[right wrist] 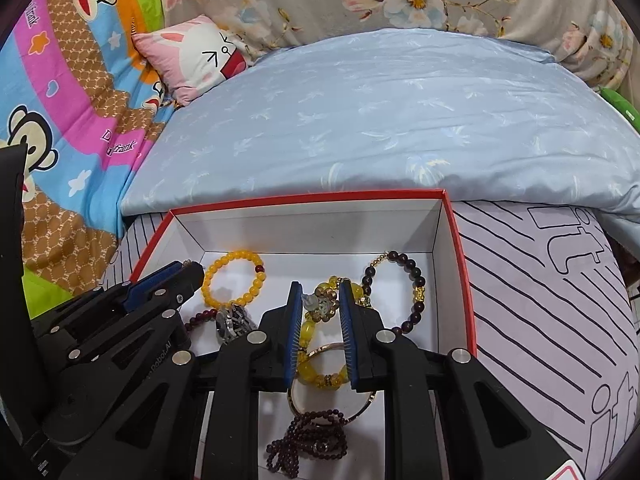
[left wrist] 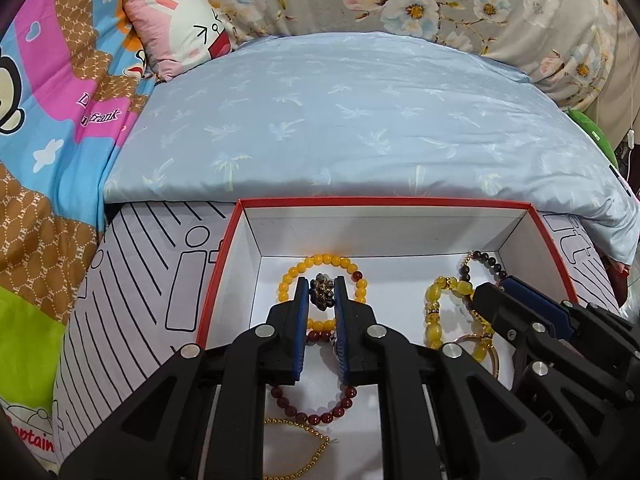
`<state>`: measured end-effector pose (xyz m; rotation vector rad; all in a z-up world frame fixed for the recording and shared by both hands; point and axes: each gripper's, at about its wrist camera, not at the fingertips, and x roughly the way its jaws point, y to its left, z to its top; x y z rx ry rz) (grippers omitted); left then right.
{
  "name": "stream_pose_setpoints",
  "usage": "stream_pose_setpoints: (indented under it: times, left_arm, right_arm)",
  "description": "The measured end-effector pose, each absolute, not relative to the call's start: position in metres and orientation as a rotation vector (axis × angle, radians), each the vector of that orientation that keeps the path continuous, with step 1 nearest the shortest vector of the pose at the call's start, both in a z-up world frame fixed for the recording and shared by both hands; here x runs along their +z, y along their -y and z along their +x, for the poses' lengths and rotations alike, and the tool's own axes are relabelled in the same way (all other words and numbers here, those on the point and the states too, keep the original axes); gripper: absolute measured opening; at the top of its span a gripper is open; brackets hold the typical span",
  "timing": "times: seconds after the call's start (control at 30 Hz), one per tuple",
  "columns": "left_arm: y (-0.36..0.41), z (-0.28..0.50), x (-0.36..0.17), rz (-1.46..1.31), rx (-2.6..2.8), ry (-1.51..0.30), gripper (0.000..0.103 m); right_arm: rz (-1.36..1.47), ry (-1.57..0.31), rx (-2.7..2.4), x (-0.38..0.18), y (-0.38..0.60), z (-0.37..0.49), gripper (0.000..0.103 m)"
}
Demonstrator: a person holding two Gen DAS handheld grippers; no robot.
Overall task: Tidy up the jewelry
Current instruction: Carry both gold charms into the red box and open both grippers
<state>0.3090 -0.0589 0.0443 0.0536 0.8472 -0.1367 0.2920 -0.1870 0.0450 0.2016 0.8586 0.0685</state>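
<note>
On a bed with a pale blue quilt (left wrist: pixel 320 120), I see a red-rimmed white box (left wrist: pixel 384 202). My left gripper (left wrist: pixel 322 294) pinches a dark metallic bead cluster (left wrist: pixel 322 289) over the yellow bead bracelet (left wrist: pixel 320 260) near the box's far wall. My right gripper (right wrist: pixel 320 300) is clamped on a beige charm (right wrist: pixel 322 305) mid-box.

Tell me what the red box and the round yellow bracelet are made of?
The red box looks like cardboard: thin folded walls, matte white inside, red along the rim. The yellow bracelet looks like glossy beads, maybe glass, resin or stone; their shine and smooth roundness suggest that, but the pictures cannot settle which.
</note>
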Motion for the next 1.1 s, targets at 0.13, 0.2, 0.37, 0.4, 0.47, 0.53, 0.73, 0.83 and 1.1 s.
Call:
stream_pose_setpoints:
  times: [0.13, 0.2, 0.37, 0.4, 0.47, 0.53, 0.73, 0.83, 1.1]
  left_arm:
    - [0.058, 0.311, 0.042, 0.047, -0.133, -0.849, 0.012]
    - [0.058, 0.312, 0.042, 0.046, -0.13, -0.848, 0.012]
    - [0.057, 0.314, 0.041, 0.043, -0.133, -0.852, 0.012]
    - [0.057, 0.315, 0.041, 0.041, -0.133, -0.854, 0.012]
    - [0.056, 0.315, 0.04, 0.041, -0.133, -0.859, 0.012]
    - [0.057, 0.316, 0.038, 0.042, -0.139, -0.867, 0.012]
    - [0.056, 0.318, 0.037, 0.039, -0.133, -0.866, 0.012]
    - [0.056, 0.317, 0.036, 0.041, -0.13, -0.863, 0.012]
    - [0.055, 0.317, 0.036, 0.044, -0.13, -0.864, 0.013]
  right_arm:
    - [0.194, -0.861, 0.072, 0.043, 0.185, 0.295, 0.018]
    - [0.193, -0.862, 0.072, 0.042, 0.186, 0.296, 0.018]
    - [0.19, -0.867, 0.073, 0.04, 0.185, 0.298, 0.018]
    - [0.189, -0.868, 0.074, 0.04, 0.185, 0.298, 0.018]
    - [0.187, -0.869, 0.072, 0.039, 0.185, 0.298, 0.018]
    - [0.19, -0.871, 0.072, 0.038, 0.185, 0.298, 0.018]
    - [0.188, -0.875, 0.071, 0.035, 0.184, 0.298, 0.018]
    - [0.187, -0.875, 0.07, 0.034, 0.184, 0.298, 0.018]
    - [0.175, -0.873, 0.067, 0.033, 0.181, 0.297, 0.018]
